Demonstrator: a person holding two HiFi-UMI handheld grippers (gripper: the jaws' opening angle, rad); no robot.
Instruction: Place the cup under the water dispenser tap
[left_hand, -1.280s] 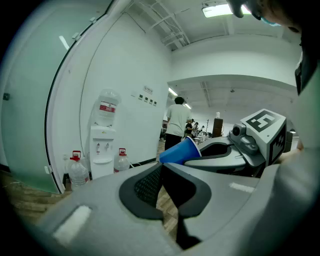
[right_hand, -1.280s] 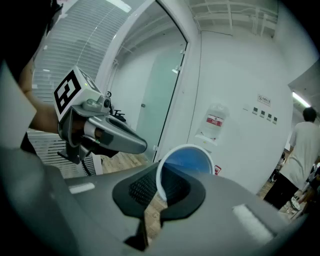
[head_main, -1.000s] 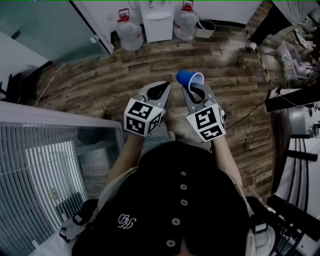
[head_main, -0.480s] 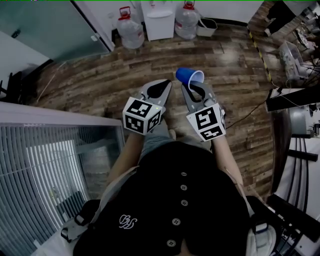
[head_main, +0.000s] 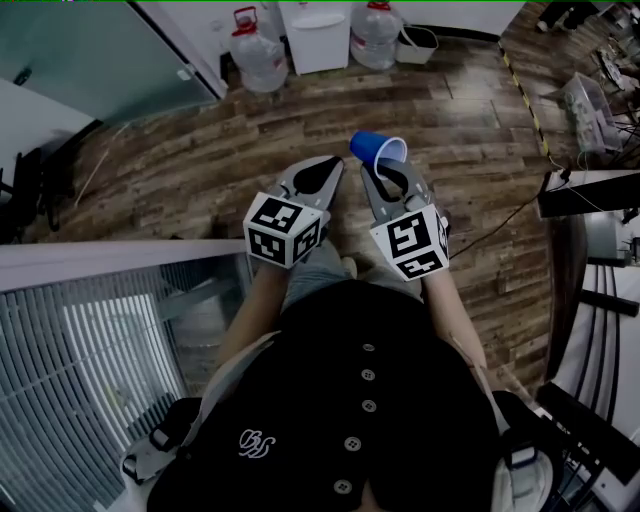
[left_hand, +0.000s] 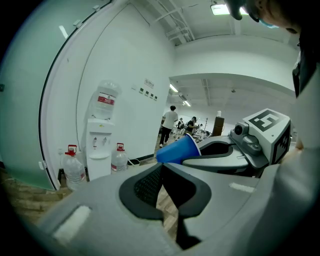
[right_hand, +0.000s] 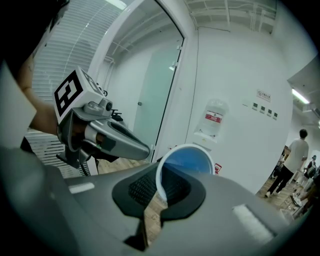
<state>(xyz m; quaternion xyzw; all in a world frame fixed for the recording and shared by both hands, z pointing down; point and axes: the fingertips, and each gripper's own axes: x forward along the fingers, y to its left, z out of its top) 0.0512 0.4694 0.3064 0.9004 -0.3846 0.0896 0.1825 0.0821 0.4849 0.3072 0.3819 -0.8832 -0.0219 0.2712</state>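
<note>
A wooden floor (head_main: 200, 150) is seen below, and at its far edge a white dispenser (head_main: 316, 40) is flanked by bottles (head_main: 253, 60). The left gripper (head_main: 325, 165) is closed, with nothing between its tips. The right gripper (head_main: 390, 172) is clamped on the rim of the blue cup (head_main: 376, 153), which is held tilted in the air, well apart from the dispenser.

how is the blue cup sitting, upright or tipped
Tipped on its side. The blue cup turns its open mouth back along the right gripper, whose jaws pinch its rim; nothing shows inside it.
</note>
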